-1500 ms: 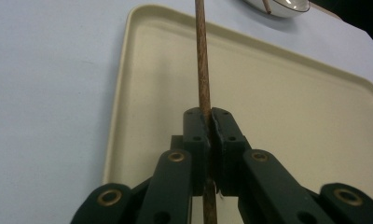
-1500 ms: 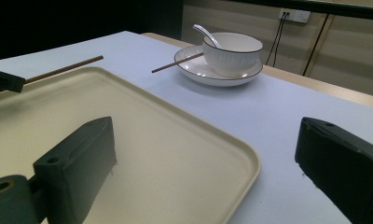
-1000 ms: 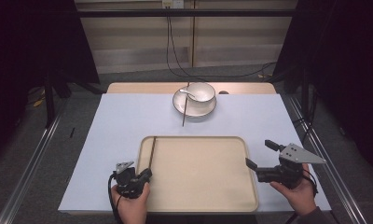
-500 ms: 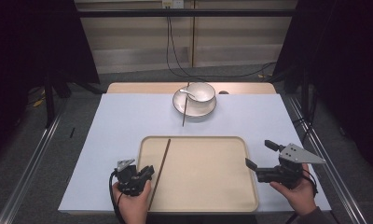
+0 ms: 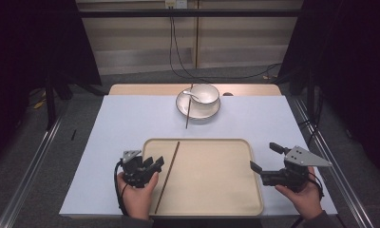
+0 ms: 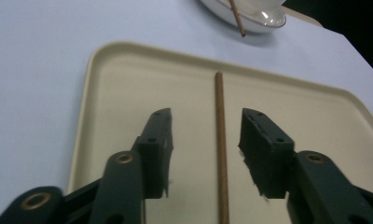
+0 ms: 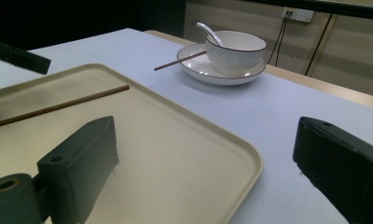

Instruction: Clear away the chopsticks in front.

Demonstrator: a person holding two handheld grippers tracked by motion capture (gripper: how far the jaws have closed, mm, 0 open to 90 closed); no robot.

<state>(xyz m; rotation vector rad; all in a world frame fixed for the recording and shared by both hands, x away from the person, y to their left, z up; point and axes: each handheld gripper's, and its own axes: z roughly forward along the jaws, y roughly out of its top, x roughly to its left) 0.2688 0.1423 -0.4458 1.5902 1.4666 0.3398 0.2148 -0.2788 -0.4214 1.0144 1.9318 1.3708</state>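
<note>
Chopstick (image 5: 167, 175) lies flat on tray (image 5: 216, 199), btwn jaws of wide-open left claw (image 5: 155, 165), not pinched; right claw (image 5: 264, 159) also wide w/ nothing; looks like next is 2nd stick (image 5: 188, 111) by bowl (image 5: 204, 95).

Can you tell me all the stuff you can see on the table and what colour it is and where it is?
table: one, covered in pale blue-white, with a wooden strip at the far edge.
tray: one, cream, at the near middle of the table.
chopsticks: two, brown; one lies on the left part of the tray, one leans on the saucer at the far side.
saucer: one, white with a dark rim, far middle of the table.
bowl: one, white, standing on the saucer.
spoon: one, white, resting in the bowl.
left hand-held gripper: one, black, jaws open on either side of the tray chopstick.
right hand-held gripper: one, black with a grey plate, open, at the tray's right edge.
</note>
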